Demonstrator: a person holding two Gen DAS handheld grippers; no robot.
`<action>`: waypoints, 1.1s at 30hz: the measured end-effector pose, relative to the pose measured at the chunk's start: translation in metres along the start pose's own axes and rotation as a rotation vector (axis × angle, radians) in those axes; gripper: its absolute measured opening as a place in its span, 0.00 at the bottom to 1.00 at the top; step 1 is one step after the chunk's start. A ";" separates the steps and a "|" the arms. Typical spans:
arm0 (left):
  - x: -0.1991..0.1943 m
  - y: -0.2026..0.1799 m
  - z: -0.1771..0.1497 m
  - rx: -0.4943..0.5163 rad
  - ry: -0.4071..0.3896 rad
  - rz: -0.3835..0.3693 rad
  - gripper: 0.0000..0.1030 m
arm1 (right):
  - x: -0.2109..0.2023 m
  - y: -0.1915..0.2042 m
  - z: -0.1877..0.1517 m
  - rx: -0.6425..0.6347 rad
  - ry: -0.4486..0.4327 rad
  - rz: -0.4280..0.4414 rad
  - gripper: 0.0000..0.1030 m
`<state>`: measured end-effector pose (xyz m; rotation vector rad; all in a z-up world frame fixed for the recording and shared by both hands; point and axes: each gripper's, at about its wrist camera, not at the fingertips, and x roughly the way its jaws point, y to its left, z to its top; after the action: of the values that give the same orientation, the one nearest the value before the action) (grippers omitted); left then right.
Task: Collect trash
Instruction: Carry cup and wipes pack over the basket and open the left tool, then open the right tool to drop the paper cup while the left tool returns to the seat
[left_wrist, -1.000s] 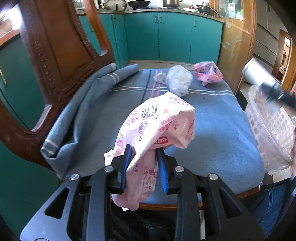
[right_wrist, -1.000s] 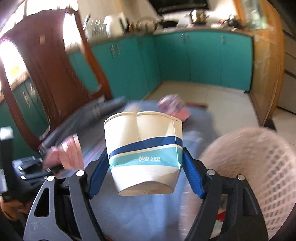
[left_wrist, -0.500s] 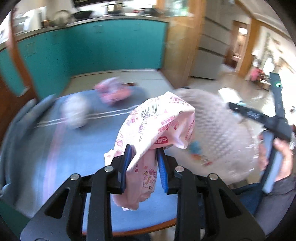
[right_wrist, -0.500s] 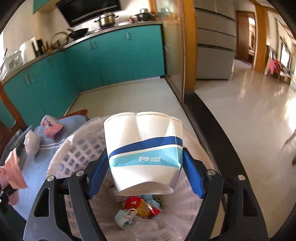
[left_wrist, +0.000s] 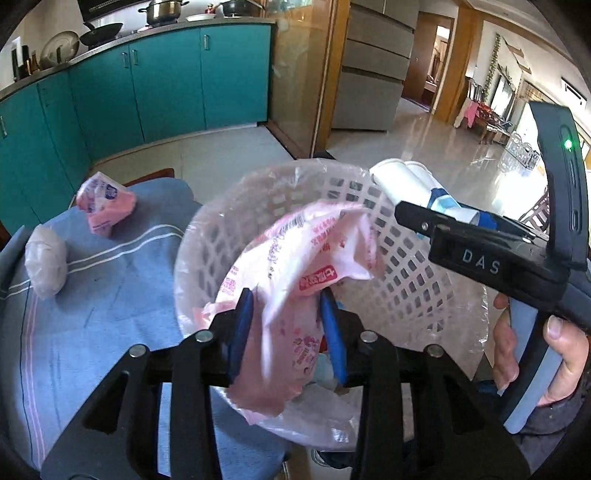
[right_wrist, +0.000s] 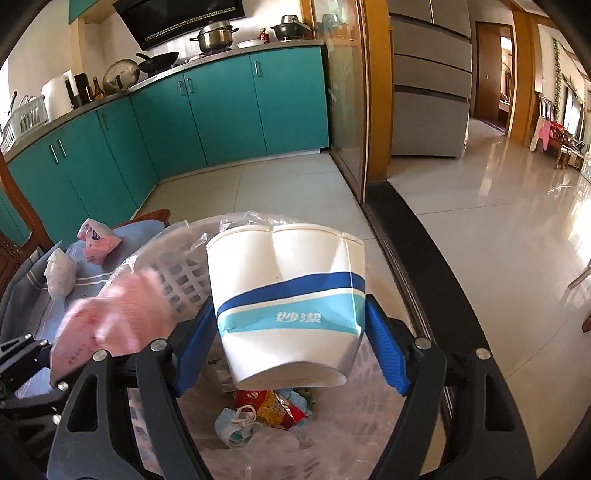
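While both pieces hang above the lined basket (left_wrist: 406, 266), the step in hand seems to be the drop. The left hand-held gripper (left_wrist: 287, 332) has its pads spread, and the pink wrapper (left_wrist: 295, 258) looks loose between them, so it may already slip. The right hand-held gripper (right_wrist: 291, 343) squeezes the dented paper cup (right_wrist: 286, 302) over the old trash. I would release the cup only when it is well inside the rim. On the table (left_wrist: 110, 295), at 10 o'clock, a pink packet (left_wrist: 105, 205) and a white wad (left_wrist: 46, 266) remain.
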<state>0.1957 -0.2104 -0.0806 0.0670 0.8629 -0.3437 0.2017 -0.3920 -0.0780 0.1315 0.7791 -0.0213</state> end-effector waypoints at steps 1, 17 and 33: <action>0.000 -0.001 0.000 0.007 -0.003 -0.001 0.41 | 0.000 -0.002 0.000 0.010 -0.001 0.004 0.74; -0.020 0.064 -0.004 -0.155 -0.056 0.181 0.65 | 0.006 0.018 0.005 -0.009 0.010 0.040 0.85; 0.020 0.256 0.020 -0.498 -0.022 0.462 0.44 | 0.011 0.051 0.012 -0.054 0.010 0.088 0.86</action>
<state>0.3046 0.0219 -0.1033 -0.1980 0.8628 0.3060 0.2215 -0.3428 -0.0714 0.1148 0.7829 0.0837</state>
